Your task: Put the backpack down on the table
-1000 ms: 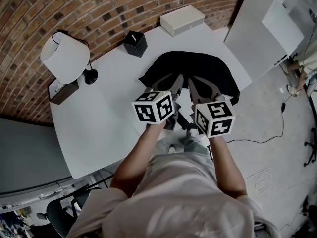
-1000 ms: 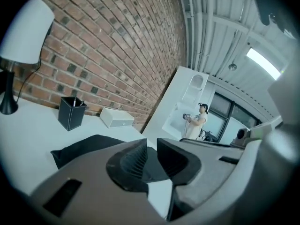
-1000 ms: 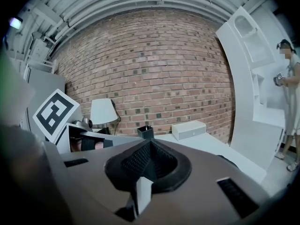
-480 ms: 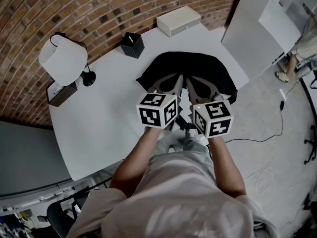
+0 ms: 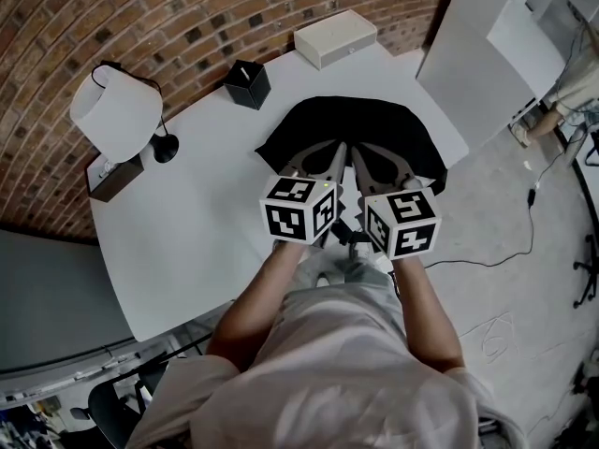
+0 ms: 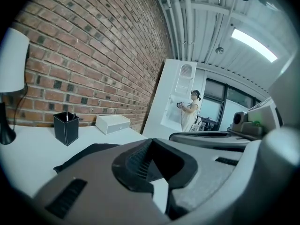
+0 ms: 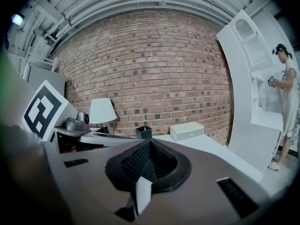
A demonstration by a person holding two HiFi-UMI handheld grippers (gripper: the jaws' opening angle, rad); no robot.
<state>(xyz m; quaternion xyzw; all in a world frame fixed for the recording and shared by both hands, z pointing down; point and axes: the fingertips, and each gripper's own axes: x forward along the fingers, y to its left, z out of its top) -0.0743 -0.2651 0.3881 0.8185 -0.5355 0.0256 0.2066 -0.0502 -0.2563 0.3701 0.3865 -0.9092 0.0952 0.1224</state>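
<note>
The black backpack (image 5: pixel 370 124) lies flat on the white table (image 5: pixel 187 241), toward its right end. Both grippers hover side by side over the backpack's near edge and point across it. My left gripper (image 5: pixel 335 150) is shut with nothing between its jaws; in the left gripper view its ribbed pads (image 6: pixel 140 161) meet, and the backpack (image 6: pixel 86 151) shows dark beyond them. My right gripper (image 5: pixel 359 154) is shut and empty too, with its pads (image 7: pixel 140 163) pressed together. The backpack's near edge is hidden under the grippers.
A white lamp (image 5: pixel 122 110) and a small dark box (image 5: pixel 117 178) stand at the table's left. A black pen holder (image 5: pixel 247 83) and a white box (image 5: pixel 335 37) sit by the brick wall. A white panel (image 5: pixel 477 54) stands at the right, and a person (image 7: pixel 283 102) beyond it.
My left gripper has rolled a little, and its marker cube has shifted slightly right. The right gripper and the backpack have stayed where they were.
</note>
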